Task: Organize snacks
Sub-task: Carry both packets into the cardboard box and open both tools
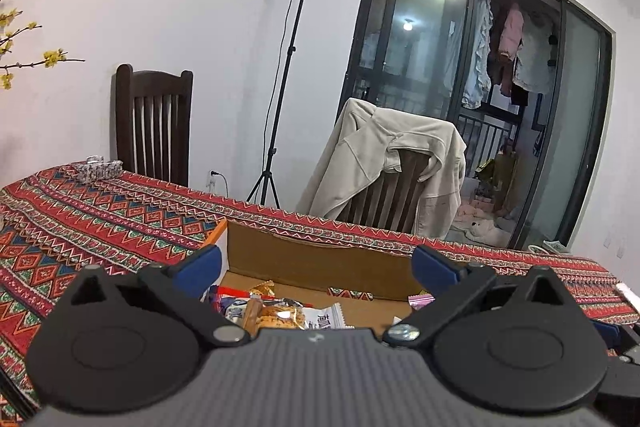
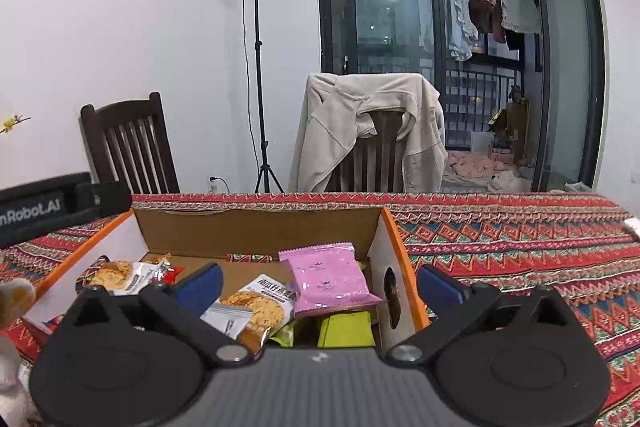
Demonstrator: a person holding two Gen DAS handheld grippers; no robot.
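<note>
An open cardboard box (image 2: 256, 231) with orange-edged flaps stands on the patterned tablecloth; it also shows in the left wrist view (image 1: 320, 259). Inside lie several snack packets: a pink packet (image 2: 330, 279), a biscuit packet (image 2: 260, 307), a green packet (image 2: 346, 329) and another biscuit packet (image 2: 120, 277). The left wrist view shows a biscuit packet (image 1: 280, 317) in the box. My left gripper (image 1: 316, 267) is open and empty above the box. My right gripper (image 2: 318, 285) is open and empty above the box's right part.
The table (image 1: 100, 219) has a red patterned cloth. A dark wooden chair (image 2: 132, 147) and a chair with a beige jacket (image 2: 368, 139) stand behind it. A light stand (image 2: 260, 67) is by the wall. A small patterned box (image 1: 98, 169) sits at the far left.
</note>
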